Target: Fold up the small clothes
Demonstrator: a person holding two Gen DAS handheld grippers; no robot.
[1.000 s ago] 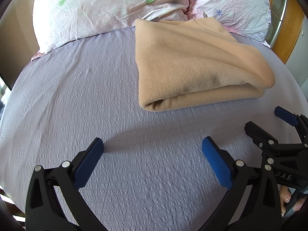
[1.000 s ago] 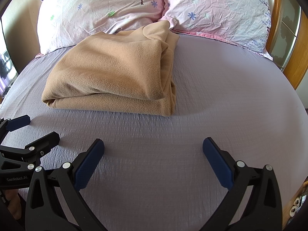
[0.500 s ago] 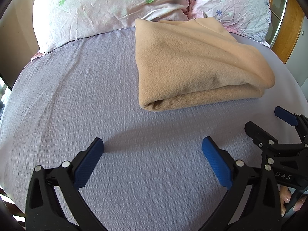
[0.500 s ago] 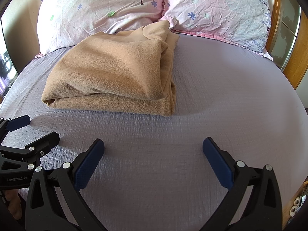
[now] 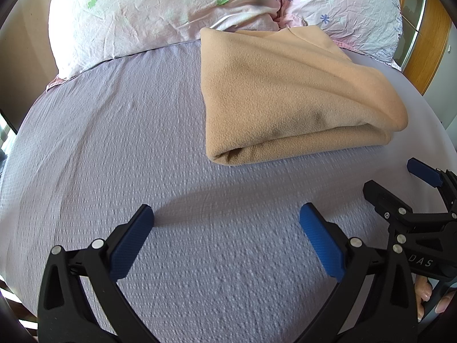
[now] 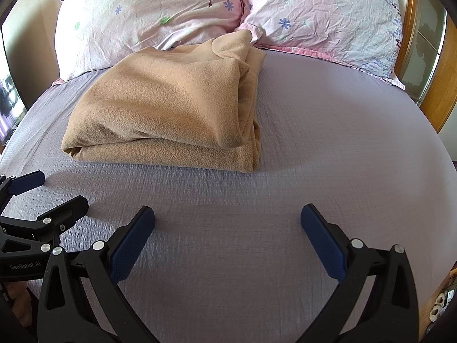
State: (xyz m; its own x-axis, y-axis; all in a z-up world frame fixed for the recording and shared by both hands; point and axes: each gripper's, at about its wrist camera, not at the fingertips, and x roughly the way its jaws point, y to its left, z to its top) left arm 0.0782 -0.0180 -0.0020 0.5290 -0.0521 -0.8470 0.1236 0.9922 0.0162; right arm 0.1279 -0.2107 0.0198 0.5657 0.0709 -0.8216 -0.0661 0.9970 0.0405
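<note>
Two grippers are in my hands, both low over the lilac bedsheet (image 5: 114, 148) and holding nothing. My left gripper (image 5: 225, 228) has its blue pads (image 5: 128, 245) spread wide. Ahead lies the tan fleece garment (image 6: 168, 108), folded into a thick bundle, its far edge touching the flowered pillows (image 6: 160, 14); it seems a jumper, though I cannot be sure. My right gripper (image 6: 227, 225) is spread just as wide, well short of the bundle.
</note>
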